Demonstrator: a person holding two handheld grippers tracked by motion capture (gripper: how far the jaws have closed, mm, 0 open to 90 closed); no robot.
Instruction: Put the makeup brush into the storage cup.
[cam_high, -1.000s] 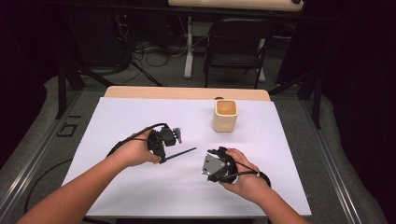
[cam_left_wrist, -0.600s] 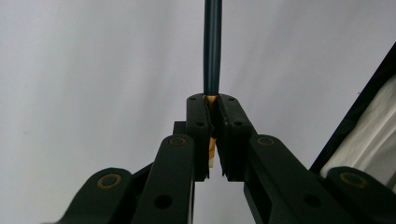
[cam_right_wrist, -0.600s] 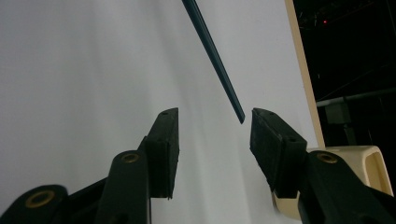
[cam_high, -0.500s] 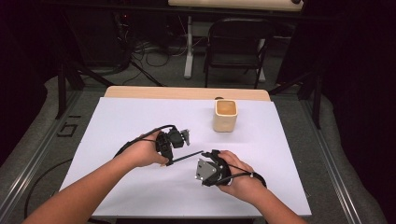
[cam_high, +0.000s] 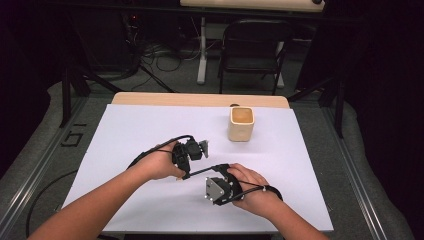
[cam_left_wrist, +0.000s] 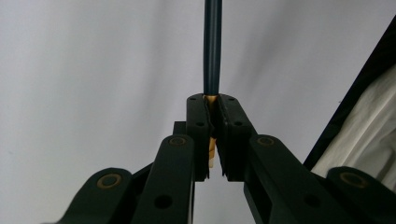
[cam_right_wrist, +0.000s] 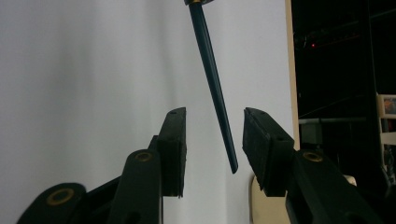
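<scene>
Jaws of the right gripper (cam_right_wrist: 212, 149) stand partly spread and have just been closing, with the thin tip of a dark blue brush handle (cam_right_wrist: 212, 84) between them; neither pad presses on it yet. In the right gripper view the handle runs down from the top edge and slants slightly rightward, its point nearer the right-hand pad than the left-hand one, so the grip looks off-centre and a small shift would centre it.

Jaws of the left gripper (cam_left_wrist: 212, 105) are pressed together on the other end, pinching the gold ferrule (cam_left_wrist: 211, 100), and the handle runs straight away from them along their own line.

From the high view the brush (cam_high: 202, 171) spans the short gap between the left gripper (cam_high: 192, 150) and the right gripper (cam_high: 220, 187), its long axis pointing from one to the other above the white bench (cam_high: 125, 130). A tan cup (cam_high: 241, 124) stands well apart, farther back.
</scene>
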